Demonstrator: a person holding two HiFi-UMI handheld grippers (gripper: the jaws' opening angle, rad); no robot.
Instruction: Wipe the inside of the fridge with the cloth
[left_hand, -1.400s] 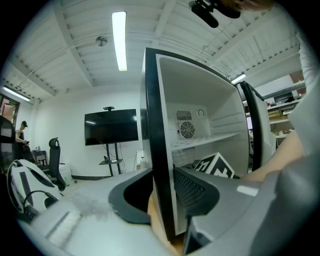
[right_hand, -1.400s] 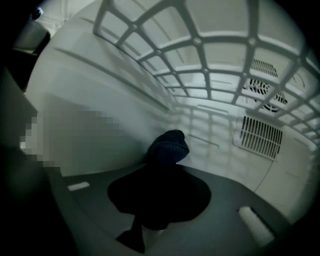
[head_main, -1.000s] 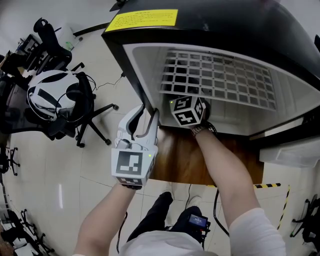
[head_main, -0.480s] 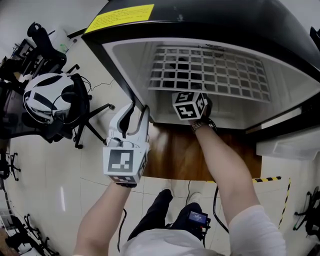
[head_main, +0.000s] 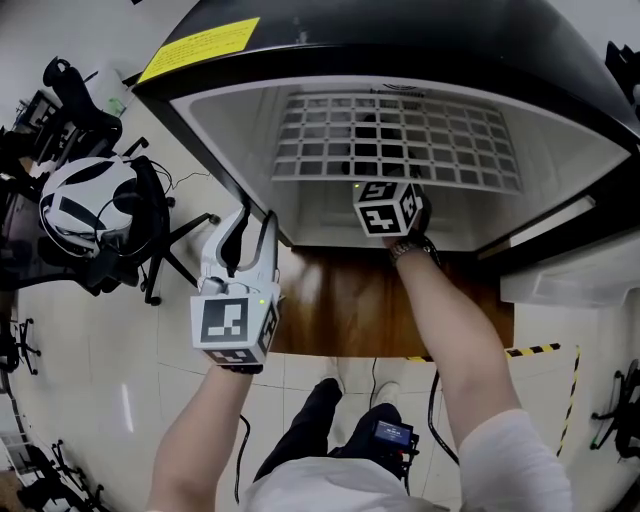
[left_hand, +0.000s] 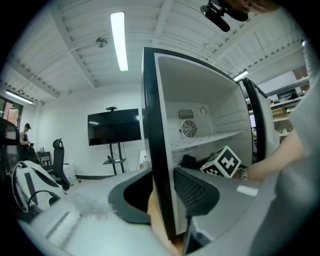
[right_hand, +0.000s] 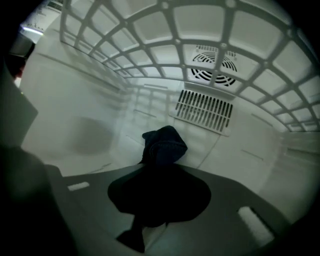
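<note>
**Right hand-held gripper.** The right hand-held gripper (right_hand: 159, 175) is being held inside the fridge (head_main: 420, 40), with its jaws clamped on a dark blue cloth (right_hand: 162, 147). A bunched end of the cloth is protruding ahead of the jaws, below the wire shelf (right_hand: 150, 30). It is pointing toward the rear wall, just under the vent grille (right_hand: 202, 110). Contact between cloth and liner cannot be confirmed from the views.

**Left hand-held gripper.** The left hand-held gripper (left_hand: 161, 175) is being kept outside the compartment. Its jaws are set on either side of the front edge of the side wall (left_hand: 152, 110) and appear to be closed on it, so the cabinet is probably being steadied.

**Step in hand (judged).** The lower compartment is being wiped, and much of the liner is judged to remain.

**Recommended practice.**
- The bunched end is to be pressed firmly onto the liner, so that cloth is dragged over it and not the jaw tips.
- Overlapping strokes are to be made from the rear wall toward the opening, corners included.
- The gripper is to be kept low, clear of the wire shelf.
- The grille slots are to be crossed lightly, as loose cloth could snag there.
- The clamp is not to be relaxed, or the cloth may be dropped.
</note>
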